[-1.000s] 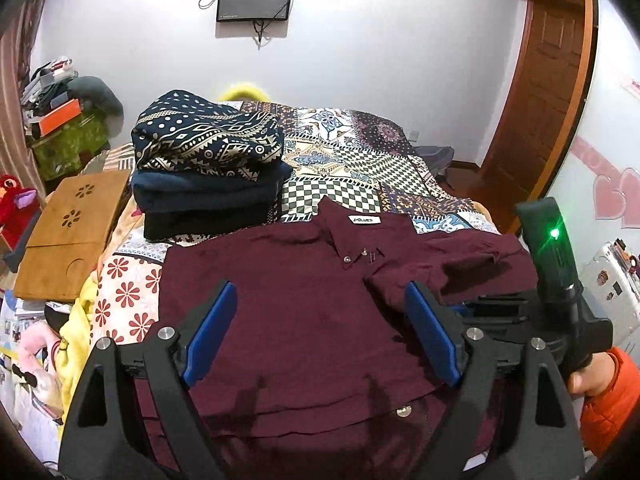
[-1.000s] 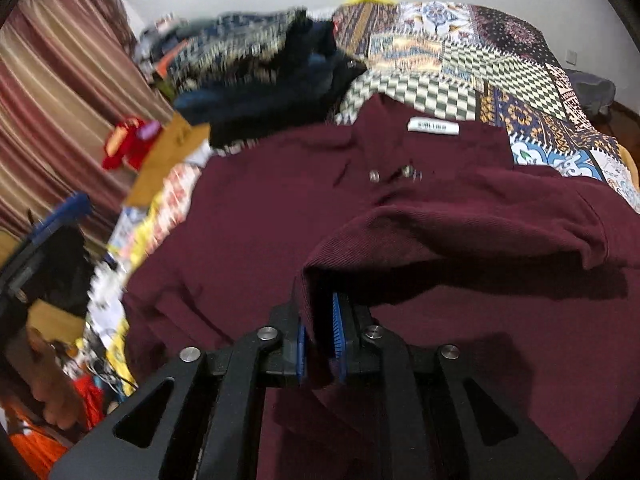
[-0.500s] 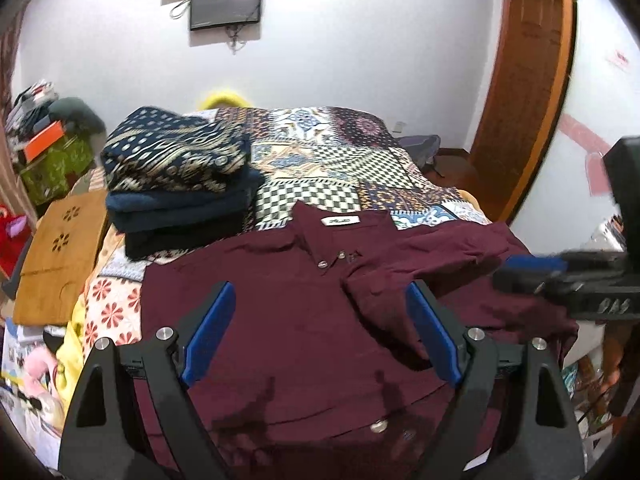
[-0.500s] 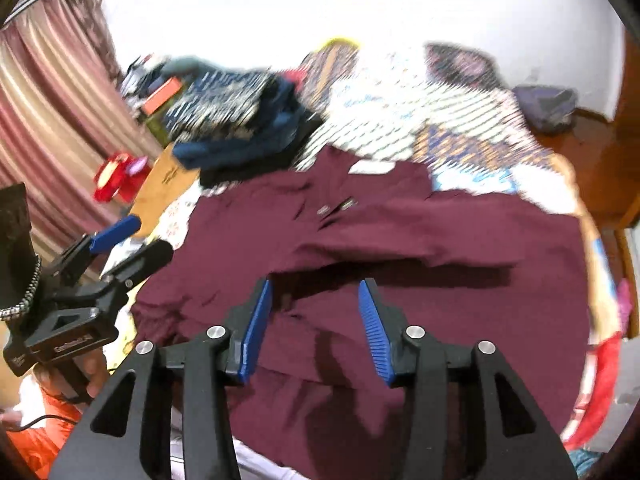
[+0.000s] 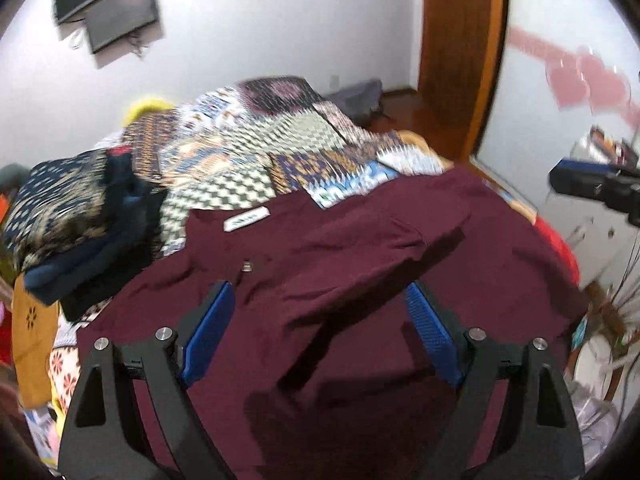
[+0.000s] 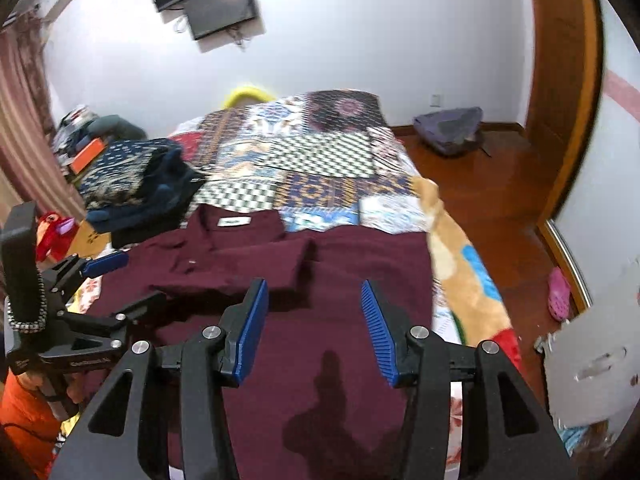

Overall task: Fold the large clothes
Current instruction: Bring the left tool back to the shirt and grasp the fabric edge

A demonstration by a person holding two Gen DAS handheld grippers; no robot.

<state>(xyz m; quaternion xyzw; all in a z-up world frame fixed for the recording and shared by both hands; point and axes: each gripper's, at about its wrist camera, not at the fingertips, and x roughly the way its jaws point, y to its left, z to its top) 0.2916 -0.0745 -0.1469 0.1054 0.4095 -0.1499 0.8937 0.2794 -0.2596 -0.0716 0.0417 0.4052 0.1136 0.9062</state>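
While both tools (image 5: 320, 332) (image 6: 316, 328) hover spread apart, maroon shirt (image 6: 360, 264) flat, collar toward far wall

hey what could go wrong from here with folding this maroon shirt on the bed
1. The sleeve folded across the maroon shirt lies loose and a little bunched; tugging elsewhere could undo it.
2. The shirt's right side reaches the bed edge, so it might slide off when pulled.
3. The stack of folded clothes sits right beside the collar; a wide sweep by the left gripper could topple it. The right gripper has its jaws open too, so nothing is pinned.
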